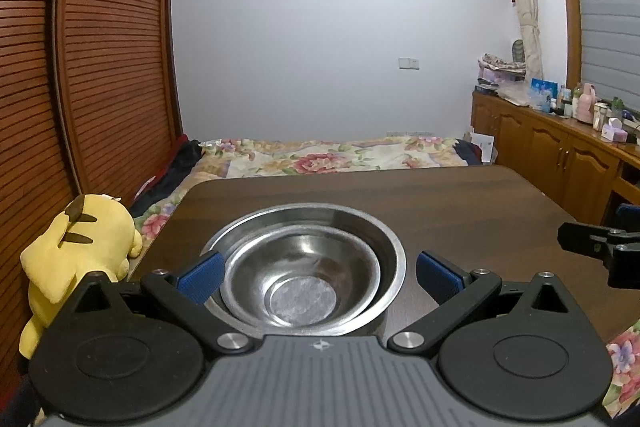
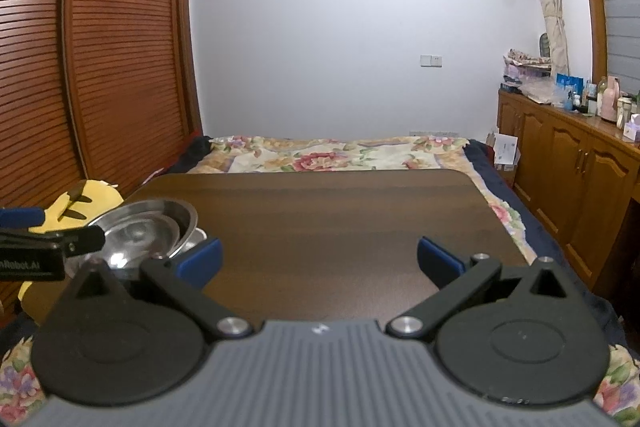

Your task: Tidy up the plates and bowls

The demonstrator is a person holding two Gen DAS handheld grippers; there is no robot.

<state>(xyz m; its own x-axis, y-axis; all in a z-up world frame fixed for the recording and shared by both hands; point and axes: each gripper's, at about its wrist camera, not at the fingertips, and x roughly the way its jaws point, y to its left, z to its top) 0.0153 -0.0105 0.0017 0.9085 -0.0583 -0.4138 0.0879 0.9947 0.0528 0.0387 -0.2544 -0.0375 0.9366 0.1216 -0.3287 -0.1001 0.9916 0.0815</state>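
Right now my left gripper (image 1: 318, 273) is spread wide, its blue pads (image 1: 202, 277) parted on either side of two nested steel bowls in the lower middle of the left wrist view, gripping nothing. The smaller bowl (image 1: 300, 279) sits inside the larger bowl (image 1: 384, 247), and both rest on the dark wooden table (image 1: 460, 211) near its left edge. I cannot tell whether my left pad touches the larger bowl's rim; the right pad stands clear of it.

My right gripper (image 2: 318, 259) is likewise released, its fingers apart over bare tabletop in the lower centre of the right wrist view, holding nothing. From that view the bowl stack (image 2: 148, 231) shows at the lower left, partly behind my left gripper's black finger.

At the left edge of both views a yellow plush toy (image 1: 80, 251) sits just beside the table. Beyond the table's far edge lies a floral bedspread (image 1: 320, 159), with a slatted wooden wardrobe (image 1: 100, 47) on the left and a cluttered wooden cabinet (image 1: 560, 147) on the right.
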